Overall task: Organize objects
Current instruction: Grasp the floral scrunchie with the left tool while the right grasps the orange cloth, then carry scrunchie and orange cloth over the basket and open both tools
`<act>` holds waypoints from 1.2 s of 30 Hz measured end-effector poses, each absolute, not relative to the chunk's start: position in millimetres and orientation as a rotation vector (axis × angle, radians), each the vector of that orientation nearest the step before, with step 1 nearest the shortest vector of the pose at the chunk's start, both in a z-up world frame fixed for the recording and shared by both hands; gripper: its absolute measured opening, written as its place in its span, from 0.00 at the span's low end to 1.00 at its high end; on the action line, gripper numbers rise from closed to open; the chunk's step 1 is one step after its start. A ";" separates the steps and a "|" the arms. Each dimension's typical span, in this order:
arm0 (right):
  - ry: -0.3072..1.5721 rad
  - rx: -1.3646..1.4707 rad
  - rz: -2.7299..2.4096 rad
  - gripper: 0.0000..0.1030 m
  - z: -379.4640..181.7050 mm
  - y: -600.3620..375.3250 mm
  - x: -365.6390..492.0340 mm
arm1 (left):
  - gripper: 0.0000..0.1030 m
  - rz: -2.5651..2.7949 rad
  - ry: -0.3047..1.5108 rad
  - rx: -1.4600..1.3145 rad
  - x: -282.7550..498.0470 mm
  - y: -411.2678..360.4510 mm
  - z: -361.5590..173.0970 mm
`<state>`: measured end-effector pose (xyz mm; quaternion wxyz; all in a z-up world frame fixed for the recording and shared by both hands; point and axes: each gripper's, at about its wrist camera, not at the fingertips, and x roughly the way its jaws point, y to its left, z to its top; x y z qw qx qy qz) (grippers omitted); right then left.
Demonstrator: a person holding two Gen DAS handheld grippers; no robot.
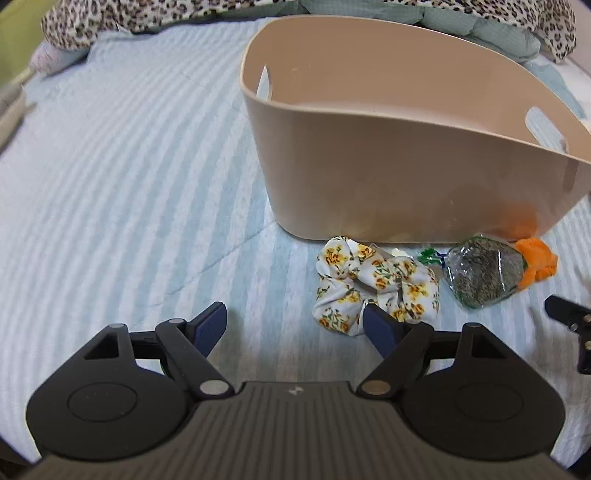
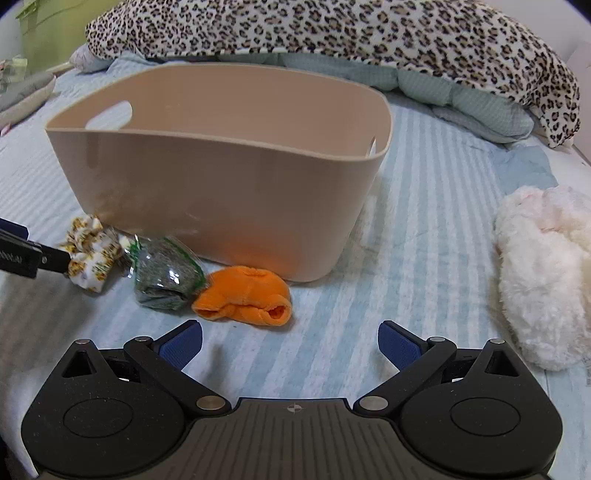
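Observation:
A beige plastic basket (image 1: 388,158) stands on the striped bed; it also shows in the right wrist view (image 2: 221,192). In front of it lie a floral scrunchie (image 1: 369,284), a clear packet of grey-green stuff (image 1: 484,273) and an orange cloth (image 1: 535,262). My left gripper (image 1: 295,321) is open, its right fingertip touching the scrunchie's near edge. My right gripper (image 2: 290,339) is open and empty, just short of the orange cloth (image 2: 247,295). The packet (image 2: 166,273) and scrunchie (image 2: 92,254) lie left of it, with the left gripper's finger (image 2: 29,254) beside the scrunchie.
A fluffy white plush (image 2: 546,273) lies at the right. A leopard-print blanket (image 2: 332,29) and pale green quilt (image 2: 461,99) are piled behind the basket. Striped bedding (image 1: 129,166) stretches left of the basket. The right gripper's tip (image 1: 572,321) shows at the left view's right edge.

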<state>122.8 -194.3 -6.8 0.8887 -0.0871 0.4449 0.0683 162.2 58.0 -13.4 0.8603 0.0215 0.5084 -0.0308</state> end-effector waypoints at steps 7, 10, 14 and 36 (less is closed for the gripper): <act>0.945 -0.186 0.158 0.98 -22.9 -191.2 136.7 | 0.79 -0.107 1.061 0.030 168.6 64.4 -25.0; 0.938 -0.185 0.168 0.97 -26.3 -186.0 138.6 | 0.79 -0.119 1.044 0.021 169.6 65.3 -26.4; 0.912 -0.230 0.180 0.95 -29.3 -172.9 139.3 | 0.79 -0.143 1.022 0.016 171.6 65.8 -27.6; 0.929 -0.171 0.267 0.14 -16.3 -159.1 121.8 | 0.06 -0.220 0.996 0.018 152.2 51.5 -17.3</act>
